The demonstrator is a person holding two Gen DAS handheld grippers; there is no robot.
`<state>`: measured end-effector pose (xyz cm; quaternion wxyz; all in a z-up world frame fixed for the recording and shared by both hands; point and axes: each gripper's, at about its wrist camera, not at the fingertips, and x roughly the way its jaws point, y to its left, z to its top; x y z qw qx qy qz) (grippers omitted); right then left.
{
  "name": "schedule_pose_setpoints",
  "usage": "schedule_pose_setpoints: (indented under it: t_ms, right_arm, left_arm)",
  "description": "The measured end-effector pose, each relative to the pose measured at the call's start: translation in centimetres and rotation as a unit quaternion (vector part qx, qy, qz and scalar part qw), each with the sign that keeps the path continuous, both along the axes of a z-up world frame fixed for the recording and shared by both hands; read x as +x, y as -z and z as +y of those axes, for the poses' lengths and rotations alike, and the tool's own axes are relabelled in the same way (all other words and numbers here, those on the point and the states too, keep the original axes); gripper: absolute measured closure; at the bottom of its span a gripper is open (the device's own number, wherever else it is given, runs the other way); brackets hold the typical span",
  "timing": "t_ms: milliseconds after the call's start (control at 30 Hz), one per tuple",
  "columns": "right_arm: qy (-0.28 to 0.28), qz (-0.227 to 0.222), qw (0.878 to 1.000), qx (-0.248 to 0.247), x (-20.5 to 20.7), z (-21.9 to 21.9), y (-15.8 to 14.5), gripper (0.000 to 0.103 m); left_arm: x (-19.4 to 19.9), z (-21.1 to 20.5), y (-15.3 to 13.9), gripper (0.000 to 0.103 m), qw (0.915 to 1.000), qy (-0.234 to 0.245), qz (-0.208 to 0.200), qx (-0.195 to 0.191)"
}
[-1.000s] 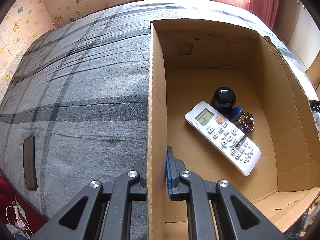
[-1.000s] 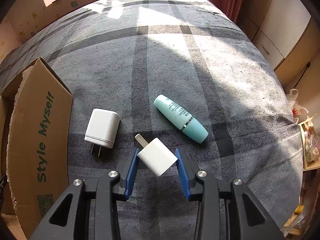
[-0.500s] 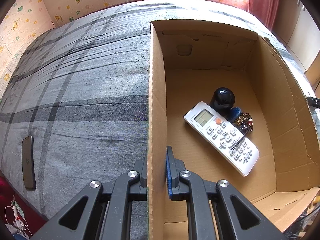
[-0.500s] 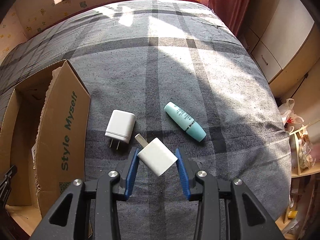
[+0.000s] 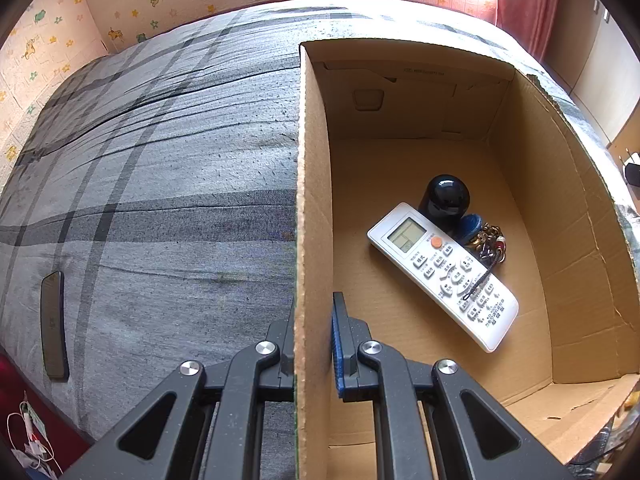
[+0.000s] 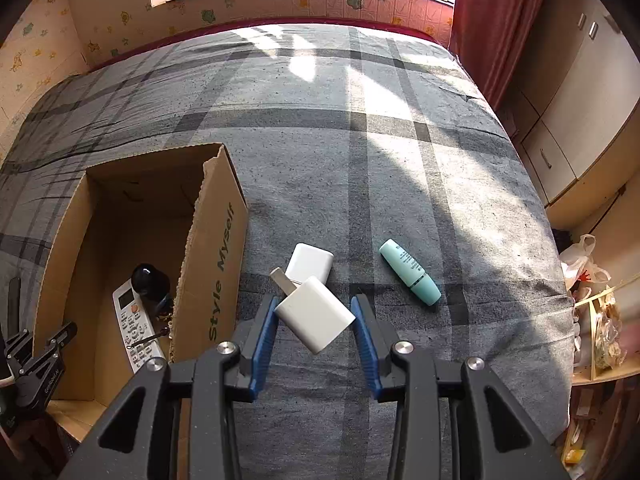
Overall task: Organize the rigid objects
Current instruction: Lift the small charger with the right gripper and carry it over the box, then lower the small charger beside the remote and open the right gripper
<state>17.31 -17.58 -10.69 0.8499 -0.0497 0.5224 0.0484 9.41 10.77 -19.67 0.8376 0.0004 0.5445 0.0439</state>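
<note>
My right gripper (image 6: 315,316) is shut on a white charger plug (image 6: 316,314), held tilted above the grey plaid bed. Below it lie a second white charger (image 6: 314,259) and a teal tube (image 6: 410,273). The open cardboard box (image 6: 218,248) stands to the left. My left gripper (image 5: 314,340) is shut on the box's left wall (image 5: 314,216), one finger outside, one inside. On the box floor lie a white remote control (image 5: 442,274), a black round-topped object (image 5: 446,198) and a bunch of keys (image 5: 486,240).
A dark phone (image 5: 53,324) lies on the bed near its left edge. The bed (image 6: 360,140) stretches far behind the box. Cupboards (image 6: 580,120) and a shelf with bags (image 6: 592,304) stand to the right of the bed.
My right gripper has risen with the charger and drifted toward the box, so the box's inside now shows in its view. The left gripper has kept its hold on the box wall.
</note>
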Motion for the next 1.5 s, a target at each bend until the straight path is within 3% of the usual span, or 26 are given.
schedule_pose_setpoints:
  t_ms: [733, 1000, 1500]
  right_arm:
    - [-0.118, 0.006, 0.993, 0.013, -0.7, 10.1, -0.4, 0.063]
    - [-0.153, 0.037, 0.987, 0.013, -0.4, 13.3, 1.7, 0.063]
    - [-0.163, 0.091, 0.982, -0.019, 0.6, 16.5, 6.6, 0.063]
  left_arm:
    - [-0.1, 0.0, 0.0, 0.091, 1.0, 0.001, -0.001, -0.003]
    - [0.0, 0.0, 0.0, 0.091, 1.0, 0.002, -0.001, -0.003]
    - [-0.1, -0.3, 0.0, 0.091, 1.0, 0.002, -0.001, -0.004]
